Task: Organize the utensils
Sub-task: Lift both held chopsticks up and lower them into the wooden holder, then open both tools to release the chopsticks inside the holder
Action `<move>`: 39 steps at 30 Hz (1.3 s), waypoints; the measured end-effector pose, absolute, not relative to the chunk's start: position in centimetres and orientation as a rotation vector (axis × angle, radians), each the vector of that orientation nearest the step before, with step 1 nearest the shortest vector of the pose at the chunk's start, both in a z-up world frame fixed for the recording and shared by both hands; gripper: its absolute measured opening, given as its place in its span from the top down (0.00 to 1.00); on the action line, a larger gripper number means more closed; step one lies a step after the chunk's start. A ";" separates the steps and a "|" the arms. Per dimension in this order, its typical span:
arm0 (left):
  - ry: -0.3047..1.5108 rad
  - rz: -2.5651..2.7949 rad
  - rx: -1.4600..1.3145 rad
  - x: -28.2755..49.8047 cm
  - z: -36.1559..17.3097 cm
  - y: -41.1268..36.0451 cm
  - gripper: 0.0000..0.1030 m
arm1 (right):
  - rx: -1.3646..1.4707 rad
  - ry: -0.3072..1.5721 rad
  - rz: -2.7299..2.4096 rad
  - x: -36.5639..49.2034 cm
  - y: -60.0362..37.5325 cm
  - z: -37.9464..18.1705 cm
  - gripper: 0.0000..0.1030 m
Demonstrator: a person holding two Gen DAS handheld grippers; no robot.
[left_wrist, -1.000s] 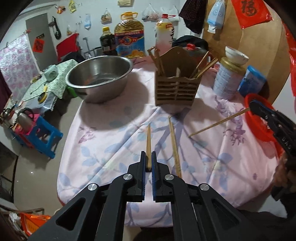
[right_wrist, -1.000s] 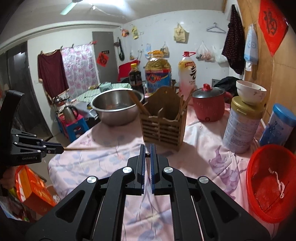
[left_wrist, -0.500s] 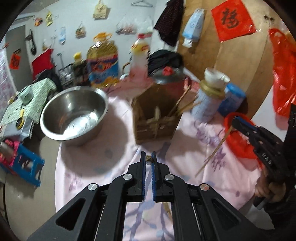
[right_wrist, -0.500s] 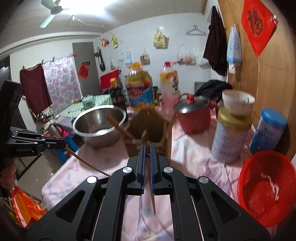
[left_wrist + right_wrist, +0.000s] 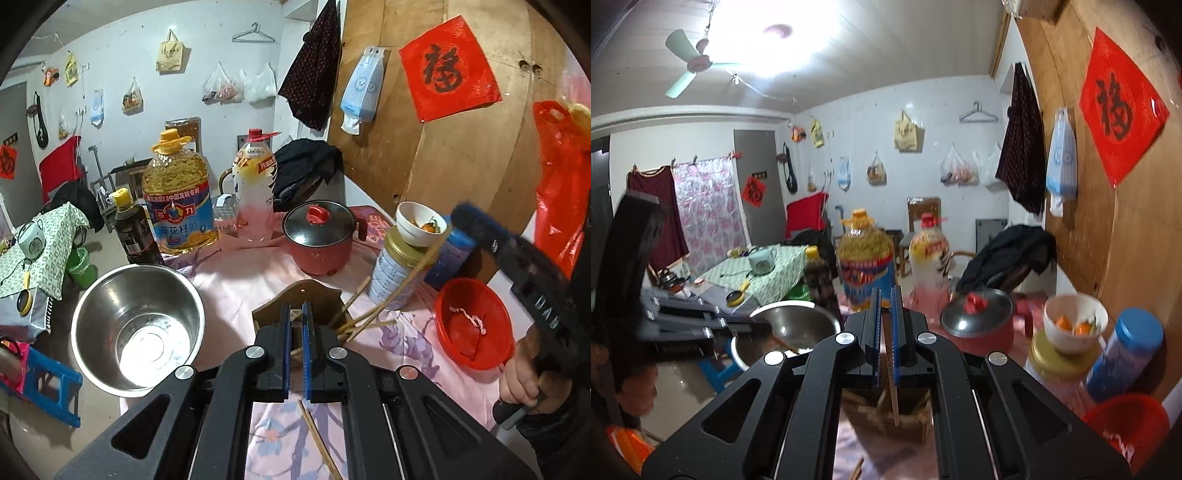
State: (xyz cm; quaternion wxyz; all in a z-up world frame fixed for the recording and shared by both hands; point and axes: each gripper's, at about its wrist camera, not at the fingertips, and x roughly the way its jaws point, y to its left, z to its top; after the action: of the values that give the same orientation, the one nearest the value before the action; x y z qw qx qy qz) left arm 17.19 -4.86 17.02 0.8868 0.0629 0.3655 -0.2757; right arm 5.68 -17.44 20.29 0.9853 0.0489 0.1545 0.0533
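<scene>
The polished metal bowl (image 5: 136, 328) is glossy, the wooden holder (image 5: 297, 299) and chopsticks (image 5: 373, 314) matt, the red plastic basket (image 5: 474, 323) smooth, the counter (image 5: 236, 291) covered in floral cloth, and the black gripper bodies matt.

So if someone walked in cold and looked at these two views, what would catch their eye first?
Probably the wooden utensil holder mid-table, with both grippers right over it: the right gripper is shut on a chopstick pointing down into it, and the left gripper is shut on something I can't make out. Next, the steel bowl on the table's left, and the red paper sign on the wooden wall at right.
</scene>
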 end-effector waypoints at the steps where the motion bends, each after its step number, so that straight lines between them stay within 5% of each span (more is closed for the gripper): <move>1: 0.769 -0.574 0.130 17.7 16.7 -5.0 0.94 | 0.101 0.312 0.104 6.3 -17.4 20.2 0.94; 18: 0.909 -0.566 0.125 25.0 9.9 -5.8 0.94 | 0.122 0.458 0.121 14.7 -17.0 14.8 0.94; 20: 0.919 -0.545 0.135 25.3 9.3 -5.9 0.77 | 0.141 0.500 0.126 15.3 -17.3 13.8 0.90; 21: 0.916 -0.532 0.136 25.5 9.1 -6.0 0.51 | 0.151 0.512 0.114 15.4 -17.6 13.3 0.89; 22: 0.900 -0.508 0.133 25.5 9.2 -5.8 0.43 | 0.163 0.523 0.111 15.6 -17.9 13.0 0.89; 32: 0.860 -0.394 0.044 25.1 10.4 -3.7 0.33 | 0.201 0.496 0.075 12.7 -20.3 12.9 0.86; 39: 0.823 -0.285 0.026 21.4 11.1 -2.1 0.19 | 0.246 0.477 0.062 8.9 -20.9 13.0 0.64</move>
State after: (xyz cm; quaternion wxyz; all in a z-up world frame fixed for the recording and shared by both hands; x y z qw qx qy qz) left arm 21.36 -2.13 11.10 0.9066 0.0127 0.3985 -0.1381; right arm 8.92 -20.88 13.03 0.9638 0.1215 0.2354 0.0306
